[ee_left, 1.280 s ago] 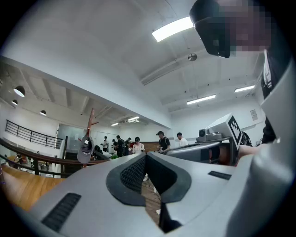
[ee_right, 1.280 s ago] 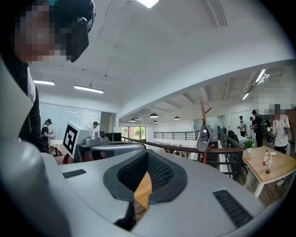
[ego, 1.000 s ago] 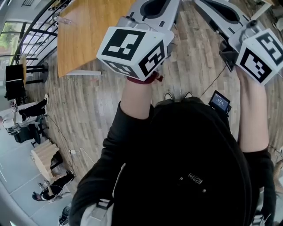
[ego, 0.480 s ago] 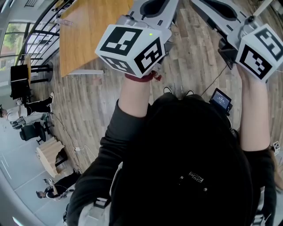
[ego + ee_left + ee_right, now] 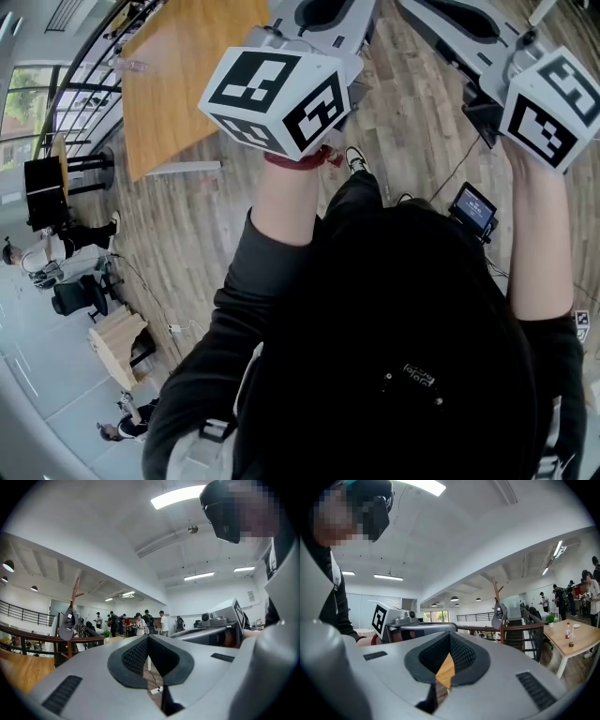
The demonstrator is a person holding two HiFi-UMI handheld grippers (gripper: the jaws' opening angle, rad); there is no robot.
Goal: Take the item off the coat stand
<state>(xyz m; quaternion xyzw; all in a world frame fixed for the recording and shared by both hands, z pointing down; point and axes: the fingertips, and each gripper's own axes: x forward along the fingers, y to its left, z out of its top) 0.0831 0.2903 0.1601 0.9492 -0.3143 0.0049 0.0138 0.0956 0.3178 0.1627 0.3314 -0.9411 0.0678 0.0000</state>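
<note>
The person has taken a step. A dark trouser leg with a black-and-white shoe now sticks out in front, where only the shoe tips peeked out before.

In the head view, the orange wooden counter is off to the left. The bare left forearm and the bare right forearm are held up in front. I think this keeps both tools pointing ahead while the person walks. The cap does not show here.

In the left gripper view, the left claw has its two black pads pressed together, with nothing between them. Far off to the left is the tall brown wooden coat stand, next to a dark railing. The floppy grey cap hangs from the stand.

In the right gripper view, the right claw is pressed together too and holds nothing. The coat stand shows up and to the right of it, with the cap hanging there.

The cap is well apart from both claws. They are probably closed because there is nothing close enough to grab yet. One claw will have to spread before it can pinch the cap.
</note>
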